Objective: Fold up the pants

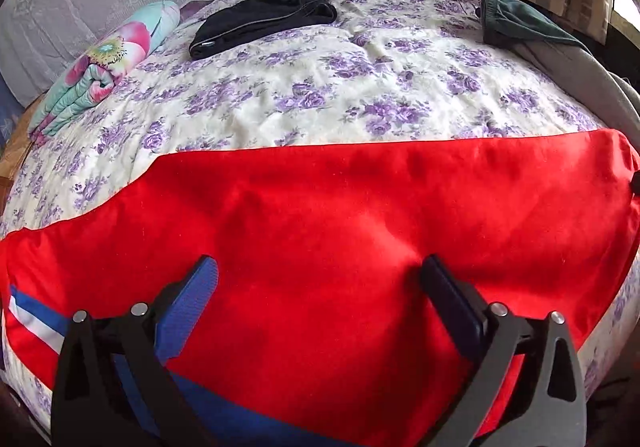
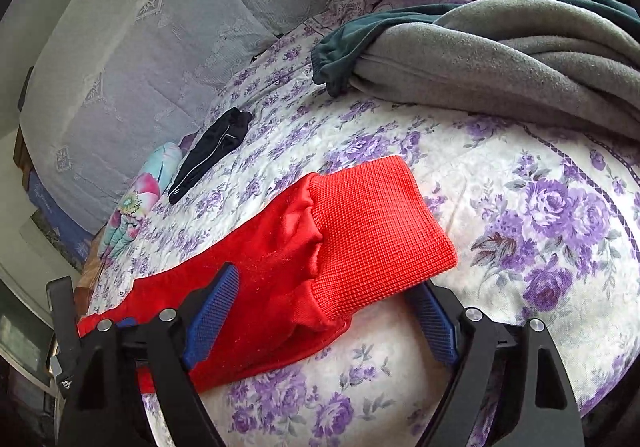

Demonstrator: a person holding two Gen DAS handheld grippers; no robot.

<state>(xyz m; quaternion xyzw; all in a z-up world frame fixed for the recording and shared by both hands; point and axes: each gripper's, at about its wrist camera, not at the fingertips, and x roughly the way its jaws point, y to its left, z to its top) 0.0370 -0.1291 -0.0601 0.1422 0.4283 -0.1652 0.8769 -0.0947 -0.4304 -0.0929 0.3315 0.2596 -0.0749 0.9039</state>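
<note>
**A:** Where does it all lie, biggest first?

**B:** The bed (image 1: 360, 59) in its purple-flowered cover fills both views. My red pants (image 1: 340, 231) stretch left to right along its near edge, flat, with a blue-and-white stripe at the near left. Far right sits a grey blanket (image 2: 500, 63) over a green garment (image 2: 340, 51); far left, folded black pants (image 1: 260, 19) beside a floral roll (image 1: 116, 59).

**A:** And your grippers?

**B:** My left gripper (image 1: 320, 279) hangs wide open over the middle of the red cloth, holding nothing. My right gripper (image 2: 328, 287) is wide open too, jaws straddling the leg just short of the ribbed cuff (image 2: 380, 219); one finger lies on top of the cloth, the other beside it on the cover. Nothing is pinched yet.

**A:** What could go wrong?

**B:** I'd guess two things. If my right jaws close as they stand, they may catch the bed cover along with the leg and drag it into the fold. And the fabric looks slippery, so a one-layer pinch could let the lower layer slide, leaving the fold skewed or hanging off the near edge.
</note>
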